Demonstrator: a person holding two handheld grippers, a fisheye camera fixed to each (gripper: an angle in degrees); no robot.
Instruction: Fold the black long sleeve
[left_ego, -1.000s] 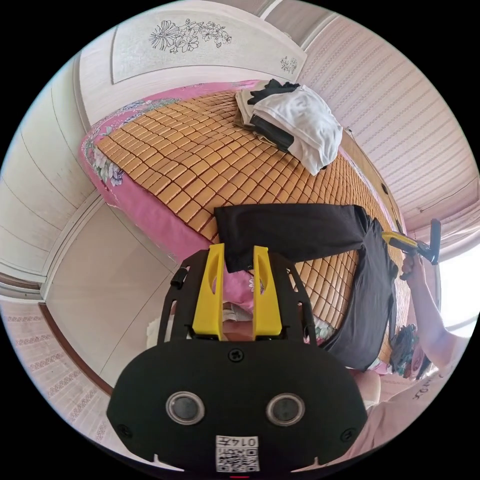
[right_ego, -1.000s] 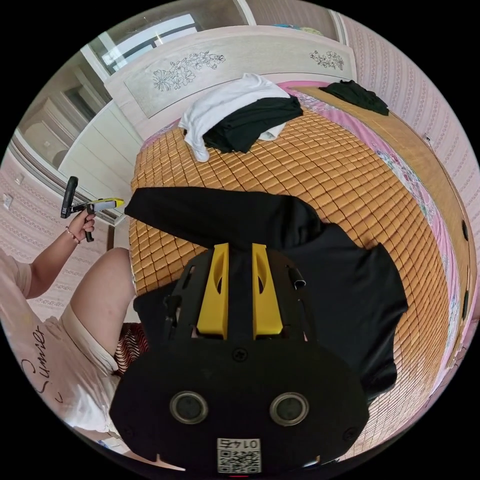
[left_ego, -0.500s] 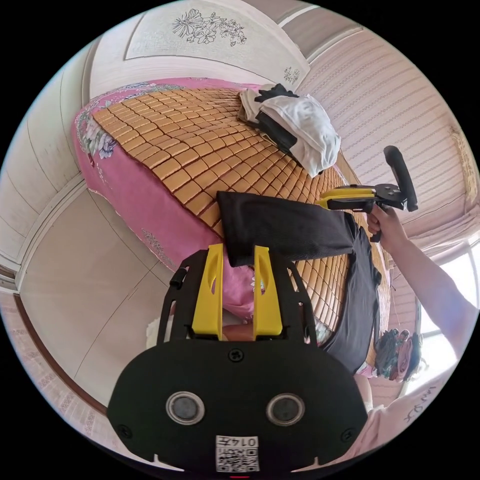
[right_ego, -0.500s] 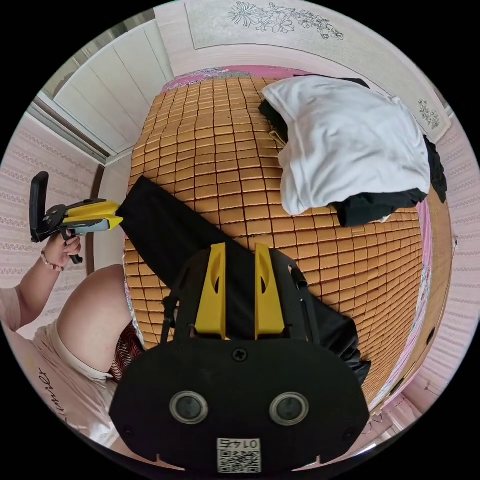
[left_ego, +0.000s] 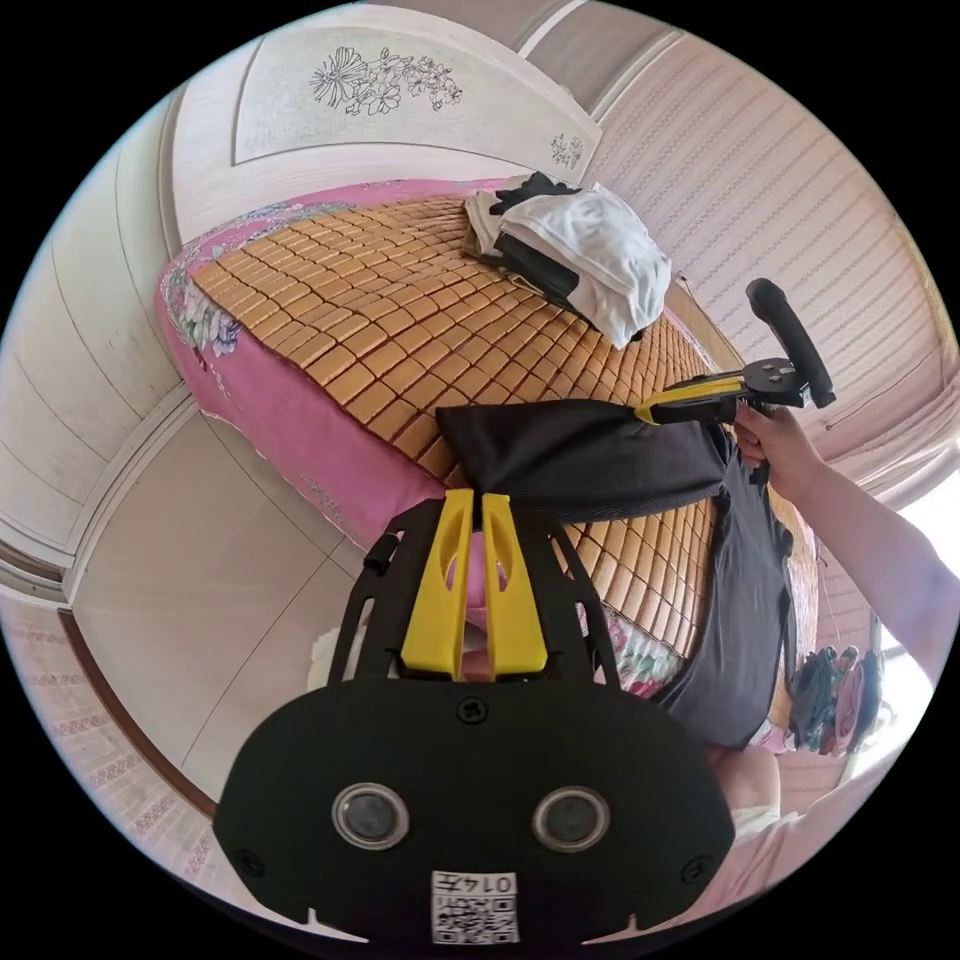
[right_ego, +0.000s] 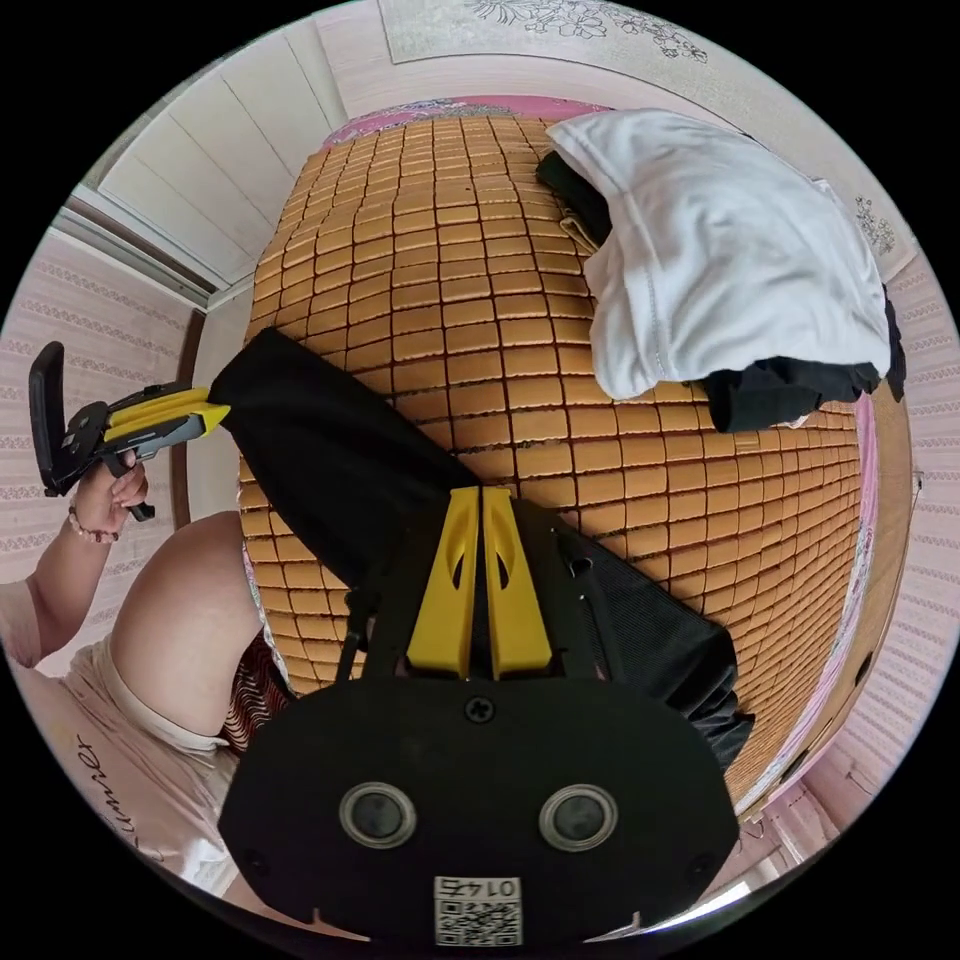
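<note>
The black long sleeve shirt (left_ego: 590, 460) lies on a bamboo mat (left_ego: 380, 290) on the bed, one sleeve stretched out toward the bed's edge. My left gripper (left_ego: 478, 495) is shut on the end of that sleeve, at the mat's edge. In the left gripper view my right gripper (left_ego: 645, 412) pinches the sleeve's far end, near the shoulder, with the body of the shirt hanging beyond it. In the right gripper view its own jaws (right_ego: 482, 490) are shut on the black sleeve (right_ego: 330, 440), and the left gripper (right_ego: 222, 412) grips the sleeve's tip.
A pile of white and black clothes (left_ego: 590, 250) sits on the mat near the headboard (left_ego: 400, 110), close to the right gripper (right_ego: 730, 250). The pink sheet (left_ego: 290, 420) drops to the pale floor (left_ego: 200, 560). The person's leg (right_ego: 190, 610) presses against the bed's edge.
Both grippers went from open to shut on the sleeve. The right gripper came down onto the sleeve near the shoulder, and the sleeve now stretches between the two.
</note>
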